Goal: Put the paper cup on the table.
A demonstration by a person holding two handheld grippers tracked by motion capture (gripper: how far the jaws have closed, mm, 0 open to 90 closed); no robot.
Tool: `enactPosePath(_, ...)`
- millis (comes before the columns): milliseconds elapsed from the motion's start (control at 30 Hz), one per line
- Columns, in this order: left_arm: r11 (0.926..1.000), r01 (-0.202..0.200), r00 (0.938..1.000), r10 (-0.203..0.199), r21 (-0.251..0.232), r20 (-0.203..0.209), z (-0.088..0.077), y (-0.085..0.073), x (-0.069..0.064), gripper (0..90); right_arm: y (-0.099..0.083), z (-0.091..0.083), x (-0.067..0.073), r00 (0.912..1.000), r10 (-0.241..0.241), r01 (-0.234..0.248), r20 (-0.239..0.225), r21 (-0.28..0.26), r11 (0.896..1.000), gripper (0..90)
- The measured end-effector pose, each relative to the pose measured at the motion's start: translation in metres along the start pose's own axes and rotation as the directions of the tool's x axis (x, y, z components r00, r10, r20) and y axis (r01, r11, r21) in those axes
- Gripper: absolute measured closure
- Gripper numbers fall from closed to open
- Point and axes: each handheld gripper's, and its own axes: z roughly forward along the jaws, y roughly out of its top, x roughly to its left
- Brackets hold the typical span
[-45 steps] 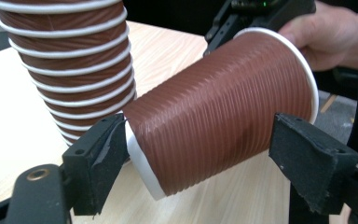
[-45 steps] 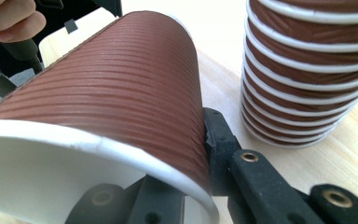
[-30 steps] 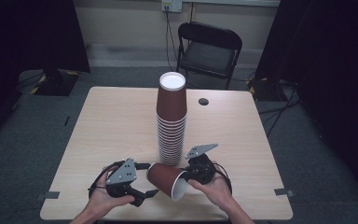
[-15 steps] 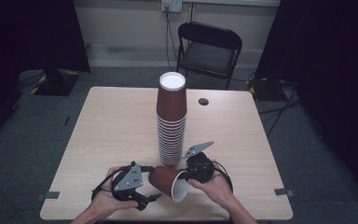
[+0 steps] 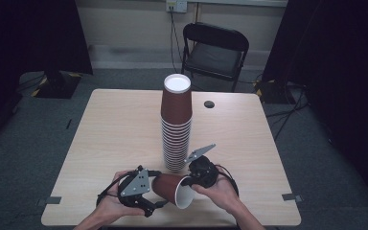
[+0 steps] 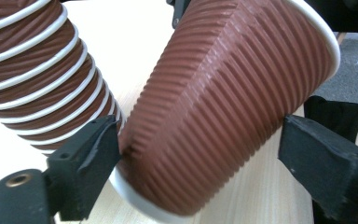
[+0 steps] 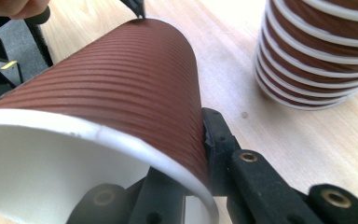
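Observation:
A tall stack of upside-down brown ribbed paper cups [image 5: 176, 134] stands mid-table. One loose brown cup [image 5: 169, 188] is held tilted near the front edge, its white mouth toward the person. My right gripper [image 5: 189, 183] is shut on the cup's wall at the rim, one jaw inside and one outside, as the right gripper view shows [image 7: 193, 172]. My left gripper [image 5: 154, 195] is open around the cup's closed end. In the left gripper view [image 6: 200, 158], one finger [image 6: 86, 161] touches the cup [image 6: 223, 107] and the other finger [image 6: 326, 163] stands apart from it.
The light wooden table [image 5: 115, 129] has a small black round cap [image 5: 209, 104] at its back right. A black folding chair [image 5: 214, 48] stands behind the far edge. The cup stack [image 6: 42, 74] is close behind the held cup.
My left gripper has edged to the right, so its jaws now straddle the held cup's closed end. The right hand and the cup have stayed put.

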Motion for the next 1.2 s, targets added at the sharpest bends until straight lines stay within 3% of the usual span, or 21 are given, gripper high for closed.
enactPosePath(233, 0.9981, -0.055, 0.9984, 0.055, 0.029, -0.011, 0.003, -0.001, -0.006, 10.2, 0.004, 0.004, 0.001, 0.9998, 0.007, -0.006, -0.017, 0.032, 0.999, 86.5)
enactPosePath(467, 0.9909, -0.119, 0.9926, 0.120, 0.062, -0.016, 0.010, -0.003, -0.011, 9.2, 0.007, 0.007, 0.004, 0.9994, 0.011, -0.010, -0.034, 0.051, 0.999, 87.0)
enactPosePath(600, 0.9932, -0.103, 0.9942, 0.104, 0.054, -0.025, 0.011, -0.004, -0.012, 9.0, 0.008, 0.007, 0.004, 0.9994, 0.017, -0.016, -0.032, 0.050, 0.999, 87.2)
enactPosePath(1000, 0.9898, -0.130, 0.9907, 0.132, 0.058, -0.032, 0.016, -0.005, -0.009, 10.6, 0.013, 0.004, 0.006, 0.9990, 0.022, -0.021, -0.039, 0.023, 1.000, 87.6)
enactPosePath(1067, 0.9932, -0.103, 0.9943, 0.105, 0.054, -0.020, 0.016, -0.004, -0.008, 10.6, 0.014, 0.004, 0.007, 0.9991, 0.018, -0.017, -0.039, 0.025, 1.000, 87.8)
enactPosePath(1200, 0.9932, -0.104, 0.9937, 0.106, 0.052, -0.036, 0.017, -0.004, -0.008, 11.5, 0.017, 0.004, 0.006, 0.9992, 0.017, -0.016, -0.037, 0.025, 1.000, 87.9)
